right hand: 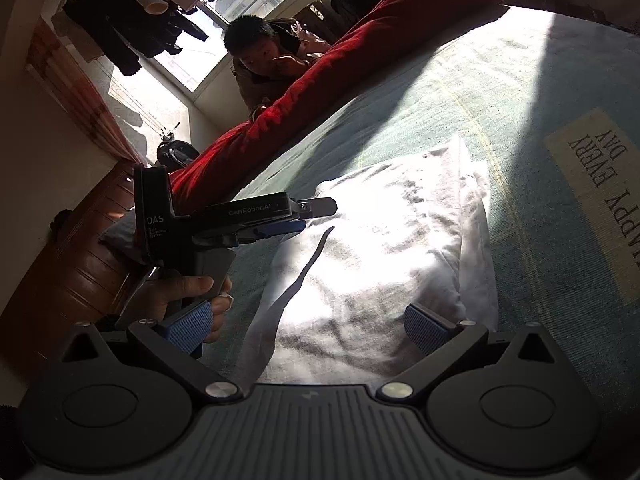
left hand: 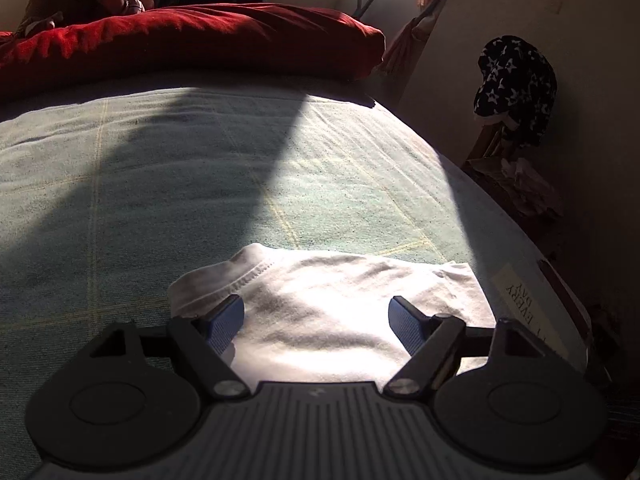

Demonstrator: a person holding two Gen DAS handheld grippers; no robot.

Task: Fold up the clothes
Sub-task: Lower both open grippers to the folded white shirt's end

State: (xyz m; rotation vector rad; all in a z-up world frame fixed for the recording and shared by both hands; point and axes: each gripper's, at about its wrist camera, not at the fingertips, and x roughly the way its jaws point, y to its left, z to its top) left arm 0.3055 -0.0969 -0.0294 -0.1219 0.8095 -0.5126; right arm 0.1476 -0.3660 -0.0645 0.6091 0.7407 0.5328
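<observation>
A white T-shirt (left hand: 332,312) lies folded on a green bedspread (left hand: 160,184), lit by sun. The collar seam points away in the left wrist view. My left gripper (left hand: 316,320) hovers over the shirt, open, with nothing between its blue pads. In the right wrist view the same shirt (right hand: 380,248) lies as a folded stack. My right gripper (right hand: 308,328) is open above its near edge. The left gripper (right hand: 280,216) also shows there from the side, held by a hand (right hand: 192,296), just above the shirt's left edge.
A red quilt (left hand: 192,40) runs along the far side of the bed, with a person (right hand: 260,52) sitting behind it. A label reading "HAPPY EVERY DAY" (right hand: 600,200) lies by the shirt. Star-patterned cloth (left hand: 516,84) hangs beside the bed.
</observation>
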